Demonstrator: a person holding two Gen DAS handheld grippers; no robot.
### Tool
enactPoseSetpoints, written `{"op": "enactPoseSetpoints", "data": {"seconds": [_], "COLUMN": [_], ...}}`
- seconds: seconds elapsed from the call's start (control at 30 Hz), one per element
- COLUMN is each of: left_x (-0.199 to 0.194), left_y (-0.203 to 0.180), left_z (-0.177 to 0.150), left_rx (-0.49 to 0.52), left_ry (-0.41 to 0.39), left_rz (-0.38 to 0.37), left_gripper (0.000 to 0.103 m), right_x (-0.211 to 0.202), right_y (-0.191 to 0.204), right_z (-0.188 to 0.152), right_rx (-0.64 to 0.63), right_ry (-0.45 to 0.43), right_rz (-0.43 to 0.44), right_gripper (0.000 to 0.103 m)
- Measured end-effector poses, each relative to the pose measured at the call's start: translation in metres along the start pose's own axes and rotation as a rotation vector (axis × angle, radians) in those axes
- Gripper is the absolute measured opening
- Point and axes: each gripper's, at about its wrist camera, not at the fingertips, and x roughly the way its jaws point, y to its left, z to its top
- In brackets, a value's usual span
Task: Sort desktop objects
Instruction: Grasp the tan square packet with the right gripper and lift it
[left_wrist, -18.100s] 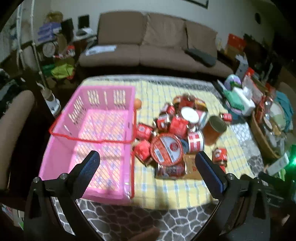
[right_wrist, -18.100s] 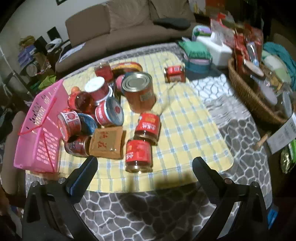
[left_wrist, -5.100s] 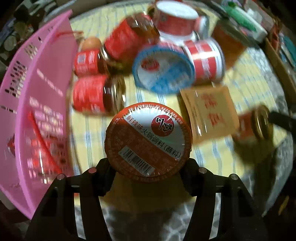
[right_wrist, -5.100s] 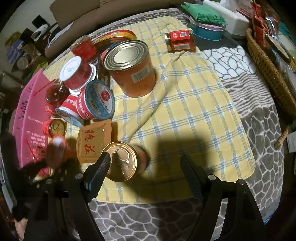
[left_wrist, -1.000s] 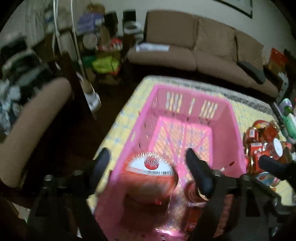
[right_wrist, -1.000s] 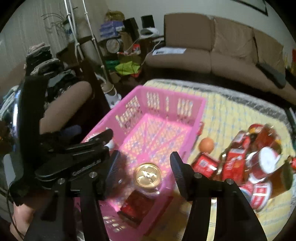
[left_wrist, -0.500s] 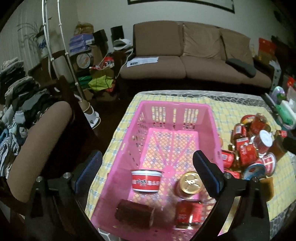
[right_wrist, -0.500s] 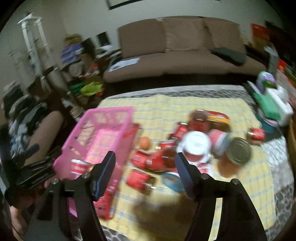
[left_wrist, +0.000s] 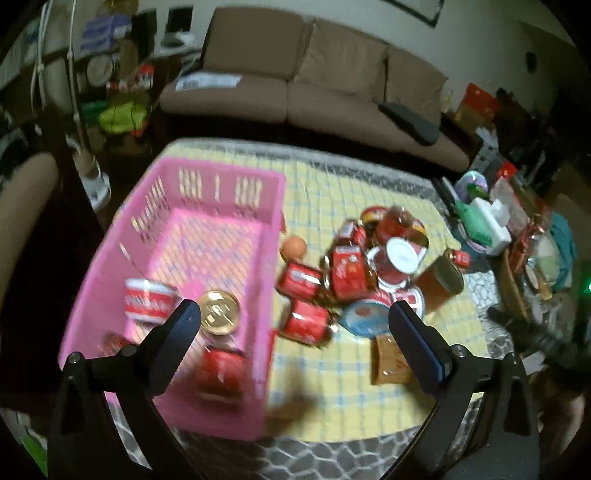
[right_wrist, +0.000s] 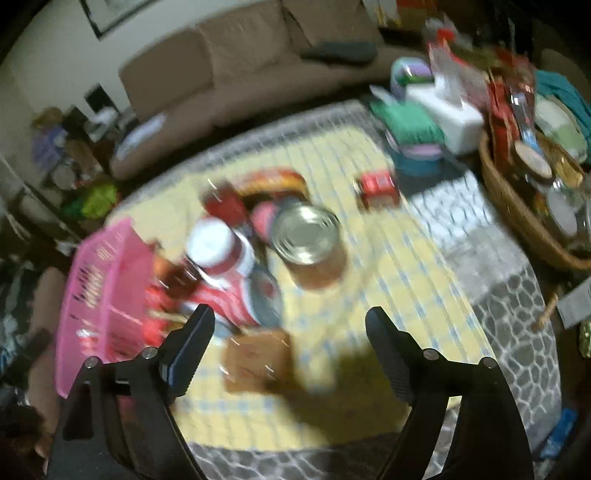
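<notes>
Your right claw (right_wrist: 290, 338) is empty and its jaws are opening, with nothing between them but the yellow checked cloth (right_wrist: 399, 280) far below. It points steeply down at the tabletop, tilted forward over the near edge. Just ahead of its left finger lies the flat brown packet (right_wrist: 258, 360), and beyond that the pile of tins and jars (right_wrist: 236, 266); the large silver-topped can (right_wrist: 308, 245) stands upright at the pile's right edge, almost on the claw's centre line. So the remaining goods lie ahead and slightly left of this claw, and it looks like the nearer of the two to the can and the packet. One small red jar (right_wrist: 378, 186) lies on its side well apart, further back and to the right.

Your left claw (left_wrist: 293, 319) is also empty, jaws opening and already spread wide. It looks down across the boundary between the pink basket (left_wrist: 110, 254) on its left and the pile (left_wrist: 369, 273) on its right. The basket already holds a red tub (left_wrist: 149, 302), a gold-lidded jar (left_wrist: 219, 312) and at least one more red jar (left_wrist: 219, 371). From this claw the nearest loose jars (left_wrist: 306, 321) lie on their sides just beside the basket's right wall, long axes roughly across your view, so I judge they suit the left hand.
</notes>
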Motion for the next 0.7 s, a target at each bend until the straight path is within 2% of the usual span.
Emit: {"op": "enactPoseSetpoints", "data": {"seconds": [0.17, 0.3, 0.4, 0.5, 0.7], "left_x": [0.018, 0.022, 0.024, 0.028, 0.034], "left_y": [-0.001, 0.000, -0.004, -0.005, -0.003], "left_z": [-0.003, -0.008, -0.009, -0.009, -0.012], "left_rx": [-0.110, -0.119, -0.071, -0.034, -0.016], "left_ry": [0.087, 0.082, 0.074, 0.078, 0.100], "left_rz": [0.007, 0.019, 0.064, 0.103, 0.104], "left_gripper": [0.102, 0.102, 0.102, 0.102, 0.102], "right_x": [0.056, 0.093, 0.109, 0.110, 0.113], "right_y": [0.017, 0.040, 0.051, 0.054, 0.055], "right_z": [-0.018, -0.031, -0.038, -0.039, -0.046], "right_rx": [-0.085, -0.156, -0.205, -0.203, -0.199], "right_ry": [0.190, 0.283, 0.302, 0.284, 0.312], "right_rz": [0.027, 0.006, -0.061, -0.059, -0.051], "right_gripper": [0.088, 0.088, 0.089, 0.090, 0.090]}}
